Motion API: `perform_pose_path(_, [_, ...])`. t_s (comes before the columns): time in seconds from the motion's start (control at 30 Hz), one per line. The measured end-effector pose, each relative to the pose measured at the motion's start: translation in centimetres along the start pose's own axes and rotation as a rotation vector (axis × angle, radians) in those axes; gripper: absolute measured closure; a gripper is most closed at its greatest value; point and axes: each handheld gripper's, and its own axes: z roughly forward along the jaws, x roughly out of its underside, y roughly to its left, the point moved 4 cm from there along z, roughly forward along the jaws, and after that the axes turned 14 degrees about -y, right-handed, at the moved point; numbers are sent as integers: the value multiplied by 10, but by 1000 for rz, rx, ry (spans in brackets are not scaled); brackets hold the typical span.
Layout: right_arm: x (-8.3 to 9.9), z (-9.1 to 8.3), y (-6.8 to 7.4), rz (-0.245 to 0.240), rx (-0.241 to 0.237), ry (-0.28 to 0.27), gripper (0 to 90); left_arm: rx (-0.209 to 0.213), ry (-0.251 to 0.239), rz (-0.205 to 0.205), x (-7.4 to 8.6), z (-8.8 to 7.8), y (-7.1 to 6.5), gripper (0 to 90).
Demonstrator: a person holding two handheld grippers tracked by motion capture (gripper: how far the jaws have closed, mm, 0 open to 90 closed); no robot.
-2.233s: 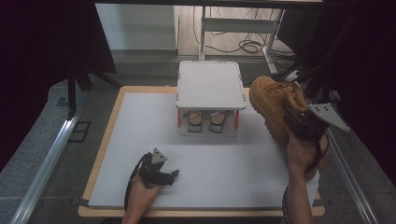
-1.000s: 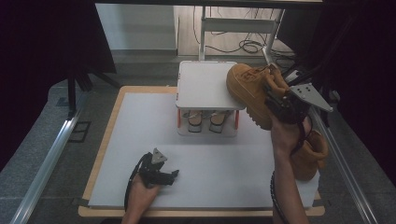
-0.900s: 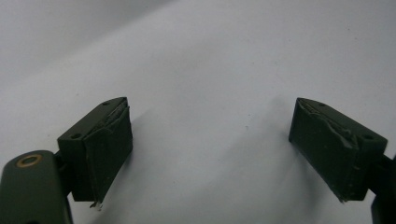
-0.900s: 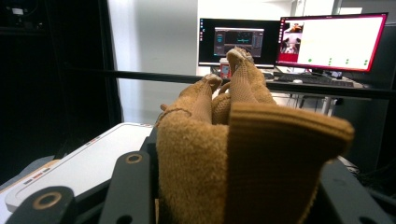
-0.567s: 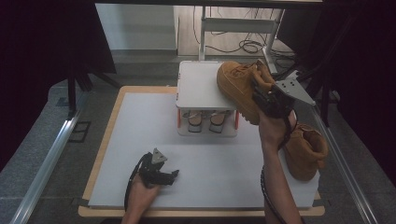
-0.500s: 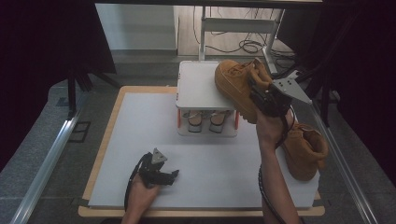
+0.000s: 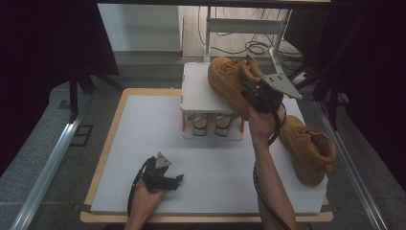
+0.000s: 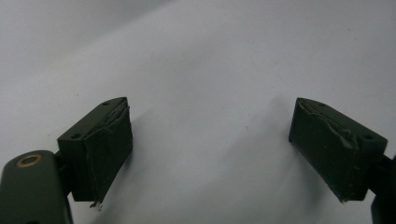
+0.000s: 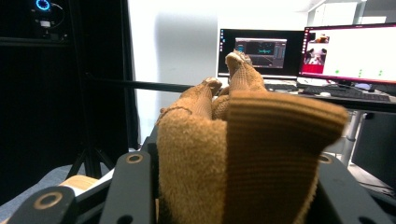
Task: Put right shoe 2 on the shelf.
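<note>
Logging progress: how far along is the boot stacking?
Done: nothing sits on the white rack top yet. In hand: right gripper clamps one tan boot by its collar, carried above the rack. Left: second boot lies on the mat; left gripper rests open.

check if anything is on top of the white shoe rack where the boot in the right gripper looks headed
Nothing visible is. The held boot, clamped in the right gripper, hangs over the right side of the white rack, whose top is bare. A pair of sandals sits on the shelf underneath, and the other boot lies on the table, off to the right.
</note>
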Motion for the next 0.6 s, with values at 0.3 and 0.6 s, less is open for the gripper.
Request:
perform_pose_path(0.3, [4,25,23,2,-37,6,555,0,0,0,0,0,0,131])
perform_pose_path(0.6, [13,45,39,6,-49,10,555,-1,-1,1,0,0,0,131])
